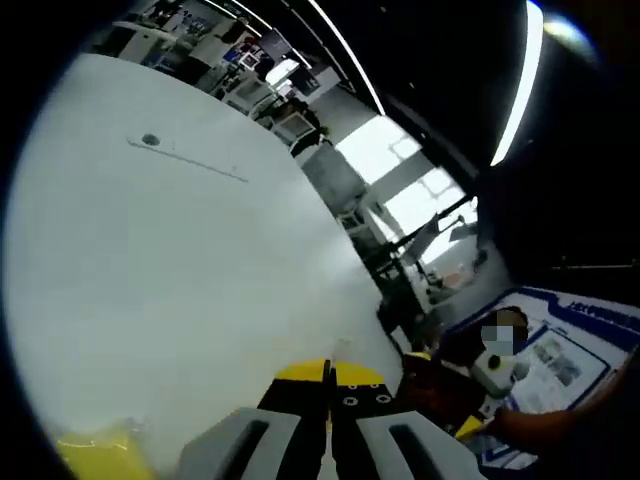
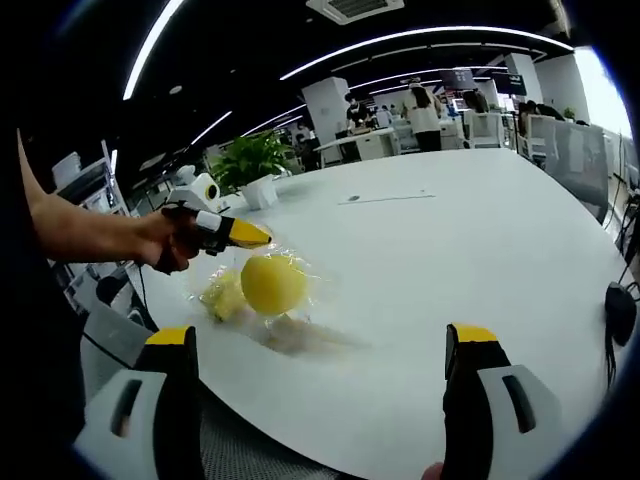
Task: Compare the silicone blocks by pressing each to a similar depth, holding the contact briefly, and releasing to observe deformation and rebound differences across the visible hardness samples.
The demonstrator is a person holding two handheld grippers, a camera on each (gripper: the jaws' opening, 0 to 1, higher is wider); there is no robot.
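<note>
Holding my left claw (image 2: 255, 237) with its jaws closed together and empty, I keep it just above the yellow ball (image 2: 272, 283) in clear wrap on the white table (image 2: 440, 250). My right claw (image 2: 320, 375) gapes wide, empty, near the table edge.

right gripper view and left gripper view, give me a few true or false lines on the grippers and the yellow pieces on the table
1. The right gripper has its jaws wide apart. True.
2. The left gripper has its jaws wide open. False: the yellow tips meet.
3. The yellow ball is clamped between the right gripper's jaws. False: it sits ahead of them, by the left gripper's tips.
4. A potted plant stands at the white table's far edge. True.
5. The ball lies on clear plastic wrap. True.
</note>
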